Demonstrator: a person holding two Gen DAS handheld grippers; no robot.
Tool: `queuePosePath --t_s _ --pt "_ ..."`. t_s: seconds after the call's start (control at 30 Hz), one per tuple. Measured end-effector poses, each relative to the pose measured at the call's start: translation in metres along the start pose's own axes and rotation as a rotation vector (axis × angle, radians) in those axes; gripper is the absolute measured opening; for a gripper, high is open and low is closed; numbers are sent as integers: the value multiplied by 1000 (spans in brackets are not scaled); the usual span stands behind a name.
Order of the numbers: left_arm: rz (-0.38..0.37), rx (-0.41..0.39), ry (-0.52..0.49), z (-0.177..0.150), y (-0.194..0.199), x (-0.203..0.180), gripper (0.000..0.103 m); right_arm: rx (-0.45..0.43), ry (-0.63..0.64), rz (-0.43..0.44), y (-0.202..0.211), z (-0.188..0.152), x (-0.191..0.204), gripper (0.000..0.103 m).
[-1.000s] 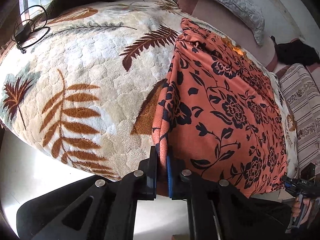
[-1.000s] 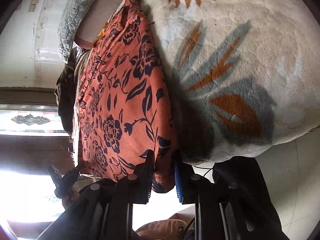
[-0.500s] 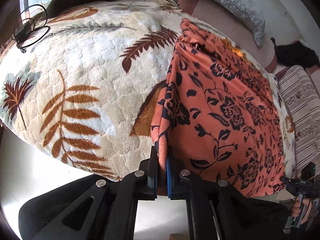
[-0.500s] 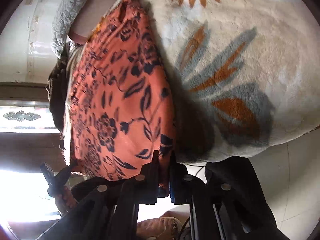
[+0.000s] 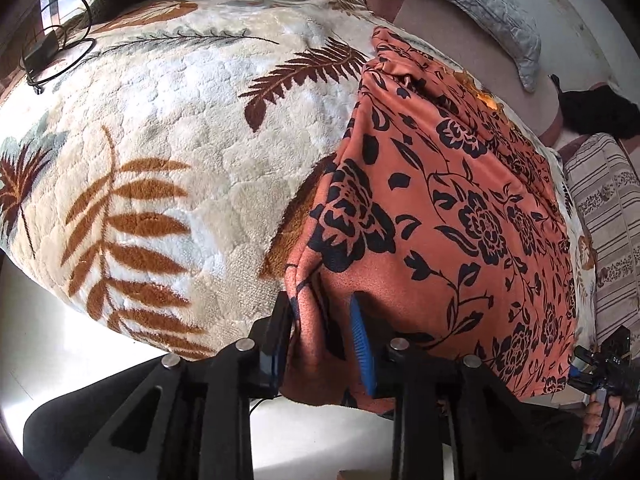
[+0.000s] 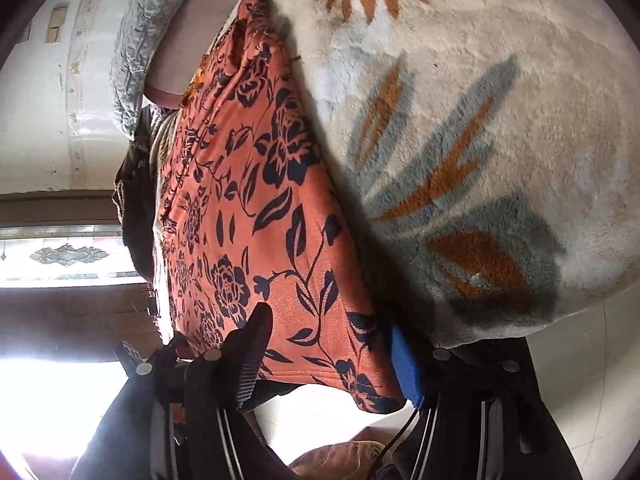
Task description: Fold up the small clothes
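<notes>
1. Both of my hand-held grippers have just been opening: a moment ago each was pinched tight on a near corner of the orange flowered cloth (image 5: 440, 216), and now the jaws stand apart. The cloth itself hasn't really shifted.
2. Left hand-held gripper (image 5: 324, 336): jaws parted, with a fold of the near-left corner sitting loosely between them. It brushes the left pad, but nothing is being squeezed as far as I can tell.
3. Right hand-held gripper (image 6: 332, 352): jaws wide apart, the near-right hem of the cloth lying between them, not clamped.
4. Where the cloth is: spread flat on the bed's fleecy leaf-print blanket (image 5: 160, 140), stretching from the near edge of the bed, where its hem hangs over a little, to the far side by a grey pillow (image 5: 480, 4).
5. Step in hand, my guess: letting go after laying or smoothing the piece out. It looks ready for a fold.
6. Next move probably calls for re-gripping two corners and carrying them across to meet the opposite edge, keeping both sides level so the hem lines up.
7. Count: one orange cloth, two grippers, one blanket, one grey pillow, one black cable (image 5: 52, 56) coiled at the far left corner.
</notes>
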State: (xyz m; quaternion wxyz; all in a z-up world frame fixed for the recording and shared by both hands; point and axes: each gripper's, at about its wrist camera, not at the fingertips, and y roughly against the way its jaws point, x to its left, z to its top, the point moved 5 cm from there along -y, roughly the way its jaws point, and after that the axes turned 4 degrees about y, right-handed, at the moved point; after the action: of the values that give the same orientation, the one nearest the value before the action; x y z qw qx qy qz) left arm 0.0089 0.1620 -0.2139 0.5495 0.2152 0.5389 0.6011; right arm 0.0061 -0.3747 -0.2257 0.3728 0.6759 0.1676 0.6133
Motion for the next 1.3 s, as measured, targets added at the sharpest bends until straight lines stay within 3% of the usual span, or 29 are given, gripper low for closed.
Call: queuePosePath --t_s 0.07,0.1,0.13,0.17,0.3,0.37,0.43,0.47,0.53,0.57,0.63,0.67,0.7,0.83,0.93,1.0,1.03,1.13,1.23,1.3 --pt "14 -9 -15 1 -1 -4 30 17 13 -14 -3 2 1 59" --pt "26 -13 -28 1 0 -5 25 23 22 -32 -4 2 2 45" --pt "34 -11 -38 1 0 -5 6 35 25 -58 -6 1 0 18" --pt "27 -7 -38 3 0 -7 6 54 22 -60 -8 -2 0 10" --pt "-6 -63 -41 9 23 -11 6 7 65 -36 9 -7 18 9" --pt "-5 -54 -42 11 19 -11 6 -17 70 -58 13 -5 16 13" --pt "24 -19 -43 8 6 -9 7 55 37 -19 0 -7 8 16" --pt "40 4 -36 5 0 -8 13 82 19 -9 -6 -9 4 24" --pt "30 9 -35 2 -3 -8 21 105 32 -30 -13 -14 4 54" --pt "27 1 -38 3 -2 -9 24 114 38 -24 -16 -16 6 55" --pt "32 1 -52 3 -2 -10 19 127 58 -45 -19 -17 7 48" --pt "34 0 -61 4 -1 -11 5 125 72 -50 -19 -17 9 21" --pt "26 0 -66 6 0 -12 5 118 78 -51 -18 -17 12 10" --pt "-36 -63 -21 17 22 -12 5 56 125 -2 2 -12 32 9" --pt "-30 -9 15 13 8 -5 5 61 94 -17 -3 -9 21 9" --pt "17 19 1 9 -2 -4 5 91 54 -25 -10 -8 7 9" --pt "-4 14 9 11 3 -6 5 83 51 -8 -8 -6 10 9" --pt "-22 -85 -35 18 24 -14 5 26 115 38 6 -1 31 9" --pt "20 20 22 15 -3 -3 5 76 76 21 -12 5 19 9" --pt "5 7 17 21 4 -7 5 92 59 29 -17 9 18 9"
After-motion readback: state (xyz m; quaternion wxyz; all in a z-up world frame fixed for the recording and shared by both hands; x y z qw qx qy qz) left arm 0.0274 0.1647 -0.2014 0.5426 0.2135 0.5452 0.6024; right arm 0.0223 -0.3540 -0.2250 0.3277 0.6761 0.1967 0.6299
